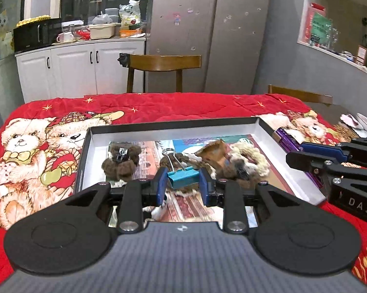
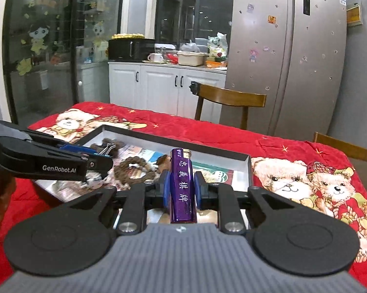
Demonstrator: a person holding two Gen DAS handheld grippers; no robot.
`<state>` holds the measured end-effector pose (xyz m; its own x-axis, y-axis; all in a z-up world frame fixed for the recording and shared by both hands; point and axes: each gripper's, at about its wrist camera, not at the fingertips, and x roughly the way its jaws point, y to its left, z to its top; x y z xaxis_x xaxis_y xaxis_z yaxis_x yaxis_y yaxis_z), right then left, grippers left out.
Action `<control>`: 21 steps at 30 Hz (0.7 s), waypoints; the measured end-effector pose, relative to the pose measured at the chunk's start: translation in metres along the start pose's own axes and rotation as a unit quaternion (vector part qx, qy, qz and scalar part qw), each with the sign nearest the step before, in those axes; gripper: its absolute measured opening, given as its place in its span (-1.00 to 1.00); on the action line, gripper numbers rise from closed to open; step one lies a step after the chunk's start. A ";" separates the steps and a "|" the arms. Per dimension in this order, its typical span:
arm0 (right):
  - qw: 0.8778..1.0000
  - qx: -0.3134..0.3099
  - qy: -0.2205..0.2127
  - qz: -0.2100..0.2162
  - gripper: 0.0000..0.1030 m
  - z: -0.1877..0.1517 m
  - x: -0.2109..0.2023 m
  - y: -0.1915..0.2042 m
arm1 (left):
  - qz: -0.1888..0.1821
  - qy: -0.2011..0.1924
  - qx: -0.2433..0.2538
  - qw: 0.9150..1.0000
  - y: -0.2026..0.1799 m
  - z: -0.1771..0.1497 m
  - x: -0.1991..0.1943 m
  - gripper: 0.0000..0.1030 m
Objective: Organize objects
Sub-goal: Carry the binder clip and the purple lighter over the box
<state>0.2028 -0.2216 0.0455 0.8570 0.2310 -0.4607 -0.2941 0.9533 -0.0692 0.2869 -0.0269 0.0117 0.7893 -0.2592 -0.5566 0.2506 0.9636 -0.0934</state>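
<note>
My left gripper (image 1: 183,185) is shut on a teal binder clip (image 1: 183,177) and holds it over the near part of a shallow white-walled box (image 1: 173,127). In the box lie brown fuzzy hair ties (image 1: 121,161), a cream one (image 1: 253,157) and a brown clip (image 1: 214,155). My right gripper (image 2: 182,186) is shut on a purple card box (image 2: 182,185) with Chinese lettering, held lengthwise above the white-walled box's (image 2: 244,157) right side. The left gripper (image 2: 86,155) with the clip shows at the left in the right wrist view. The right gripper (image 1: 295,152) shows at the right edge in the left wrist view.
The box sits on a red bear-print cloth (image 1: 159,107) that covers the table. Wooden chairs (image 1: 164,69) stand at the far side and the right corner (image 2: 344,147). White cabinets (image 1: 81,68) and a steel fridge (image 1: 208,31) lie beyond.
</note>
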 end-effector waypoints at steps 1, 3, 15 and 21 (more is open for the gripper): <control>1.000 0.001 0.001 -0.002 -0.53 0.001 0.003 0.000 | 0.001 0.000 -0.003 1.000 0.001 0.002 0.004 -0.36; 1.000 0.006 0.005 -0.004 -0.53 0.002 0.013 -0.003 | 0.003 0.000 -0.008 1.000 0.003 0.006 0.012 -0.36; 0.998 0.040 0.029 -0.024 -0.53 -0.010 0.061 -0.015 | 0.000 0.009 -0.010 1.000 0.005 0.012 0.048 -0.36; 0.997 0.059 0.037 -0.026 -0.53 -0.016 0.074 -0.024 | 0.008 0.023 -0.001 1.000 0.005 0.005 0.063 -0.36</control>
<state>0.2663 -0.2306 -0.0005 0.8345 0.1706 -0.5240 -0.1954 0.9807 0.0080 0.3408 -0.0387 -0.0193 0.7660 -0.2414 -0.5958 0.2377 0.9675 -0.0865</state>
